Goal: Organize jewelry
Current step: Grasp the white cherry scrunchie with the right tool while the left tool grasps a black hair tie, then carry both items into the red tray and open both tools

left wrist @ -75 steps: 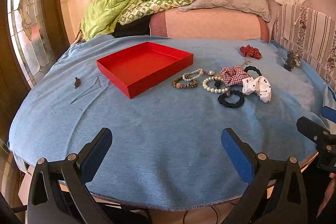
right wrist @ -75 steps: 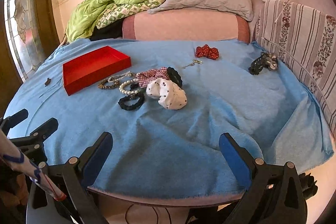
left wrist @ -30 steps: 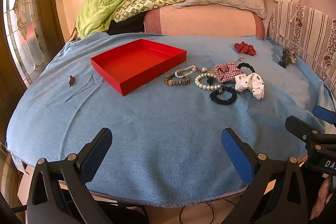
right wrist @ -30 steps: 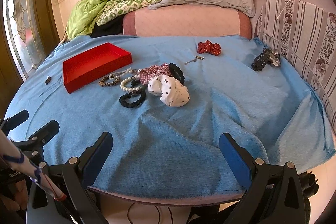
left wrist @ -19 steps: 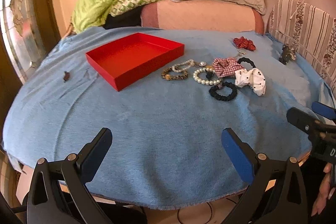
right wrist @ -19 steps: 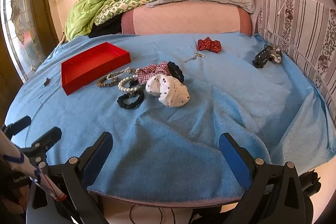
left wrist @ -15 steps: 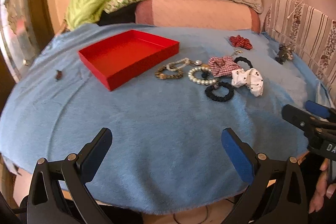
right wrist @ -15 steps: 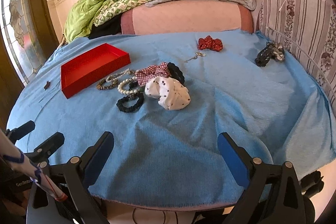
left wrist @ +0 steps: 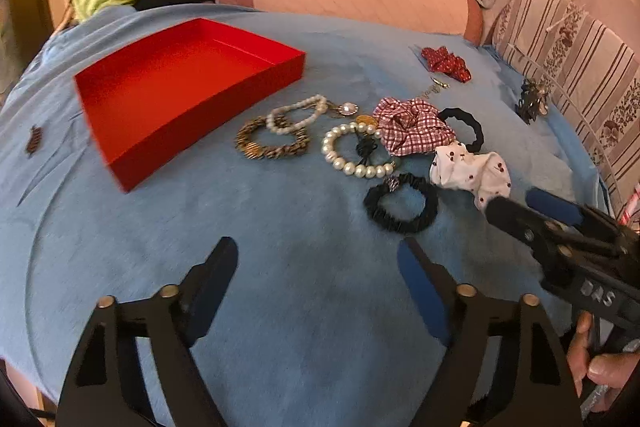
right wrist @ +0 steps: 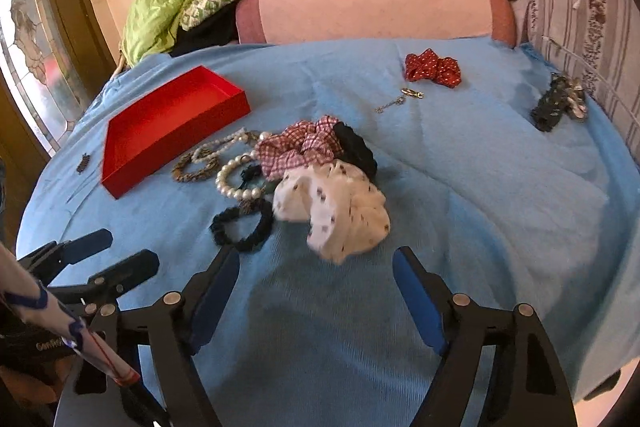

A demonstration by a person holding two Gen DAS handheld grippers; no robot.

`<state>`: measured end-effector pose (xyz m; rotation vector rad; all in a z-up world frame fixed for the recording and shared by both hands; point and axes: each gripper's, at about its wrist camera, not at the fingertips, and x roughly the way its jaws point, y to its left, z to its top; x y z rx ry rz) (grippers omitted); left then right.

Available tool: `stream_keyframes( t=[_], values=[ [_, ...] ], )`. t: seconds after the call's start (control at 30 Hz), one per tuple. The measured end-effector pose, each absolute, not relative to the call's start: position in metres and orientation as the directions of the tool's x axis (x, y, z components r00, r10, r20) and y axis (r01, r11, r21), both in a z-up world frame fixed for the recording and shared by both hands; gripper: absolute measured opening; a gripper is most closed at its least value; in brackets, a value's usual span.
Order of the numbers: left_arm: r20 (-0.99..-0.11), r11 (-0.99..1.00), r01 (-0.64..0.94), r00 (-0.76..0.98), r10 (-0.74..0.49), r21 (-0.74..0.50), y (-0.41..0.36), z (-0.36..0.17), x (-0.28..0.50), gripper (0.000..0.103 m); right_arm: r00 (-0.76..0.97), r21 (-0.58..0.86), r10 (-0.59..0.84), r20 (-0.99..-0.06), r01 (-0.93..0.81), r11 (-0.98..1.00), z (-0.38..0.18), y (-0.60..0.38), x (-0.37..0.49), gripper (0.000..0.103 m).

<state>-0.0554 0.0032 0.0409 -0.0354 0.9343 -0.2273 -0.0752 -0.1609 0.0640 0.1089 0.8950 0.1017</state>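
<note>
A red tray [left wrist: 188,87] sits open and unfilled toward the left edge of the blue cloth [left wrist: 280,307], one corner turned toward the near edge. That is probably where the jewelry is meant to go, so its low wall and bare floor leave an easy way in from the right.

The jewelry lies in a loose cluster just right of the tray, near the middle of the cloth: a brown bracelet [left wrist: 272,143] overlapped by a small pearl strand [left wrist: 298,113], then a large pearl bracelet [left wrist: 356,151] with a dark bit inside its ring. Mixed in are a checked scrunchie [left wrist: 412,131], a black scrunchie [left wrist: 400,205] and a white scrunchie [right wrist: 336,211], touching or overlapping, so each piece will likely need picking out singly. A thin chain [right wrist: 398,101] and a red bow [right wrist: 432,69] lie apart toward the far edge, a dark clip [right wrist: 558,105] by the right edge, and a small brown piece [left wrist: 34,141] near the left edge.

The left gripper [left wrist: 316,275] is above the near edge, jaws wide apart, holding nothing and touching nothing. The right gripper [right wrist: 316,275] is likewise wide open and empty, aimed at the white scrunchie and just short of it. Both seem poised for a first pick.
</note>
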Motion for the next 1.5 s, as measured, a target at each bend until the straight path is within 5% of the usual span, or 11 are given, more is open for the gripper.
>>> stream_keyframes(
  t=[0.3,0.47,0.53,0.6,1.5],
  values=[
    [-0.832,0.951,0.244,0.474,-0.288,-0.191,-0.022,0.021,-0.01,0.06,0.581,0.154,0.133,-0.803,-0.015,0.988,0.043,-0.17,-0.045,0.022],
    [-0.825,0.957,0.263,0.51,-0.243,-0.12,-0.035,0.018,-0.007,0.052,0.605,0.163,0.13,-0.786,0.001,0.987,0.046,-0.177,-0.049,0.022],
    [-0.82,0.959,0.271,0.528,-0.222,-0.085,-0.038,0.017,-0.007,0.022,0.607,0.175,0.135,-0.783,0.007,0.985,0.046,-0.18,-0.049,0.022],
    [-0.815,0.957,0.283,0.54,-0.208,-0.057,-0.041,0.016,-0.008,0.007,0.611,0.179,0.136,-0.78,0.009,0.984,0.047,-0.181,-0.05,0.022],
    [-0.686,0.975,0.138,0.693,-0.222,-0.175,0.063,0.108,0.01,0.007,0.684,0.331,0.358,-0.636,-0.177,0.927,0.129,-0.127,-0.049,0.022]
  ],
)
